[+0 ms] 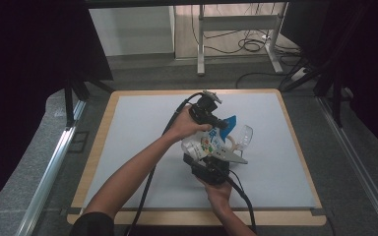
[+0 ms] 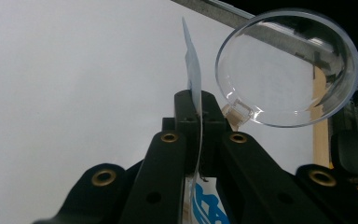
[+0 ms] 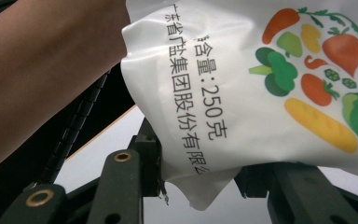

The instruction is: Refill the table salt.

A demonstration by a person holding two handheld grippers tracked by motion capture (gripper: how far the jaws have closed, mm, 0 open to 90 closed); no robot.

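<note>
A white plastic pouch (image 1: pixel 205 144) printed with vegetables and dark characters hangs over the middle of the table, held between both grippers. My left gripper (image 1: pixel 220 123) comes from above and is shut on the pouch's blue top edge (image 2: pixel 193 70), which shows as a thin sheet between its jaws (image 2: pixel 196 109). My right gripper (image 1: pixel 211 164) sits below, and its jaws (image 3: pixel 200 172) press on the lower corner of the pouch (image 3: pixel 242 93). A clear round plastic bowl (image 1: pixel 244 137) lies tipped just right of the pouch, close beside the left gripper's tips (image 2: pixel 286 70).
A white mat (image 1: pixel 138 128) covers the wood-edged table (image 1: pixel 98 147). The person's left forearm (image 3: pixel 42 70) crosses close to the right gripper. Beyond the far edge stand a desk frame (image 1: pixel 202 44) and floor cables (image 1: pixel 251 46). Dark curtains hang on both sides.
</note>
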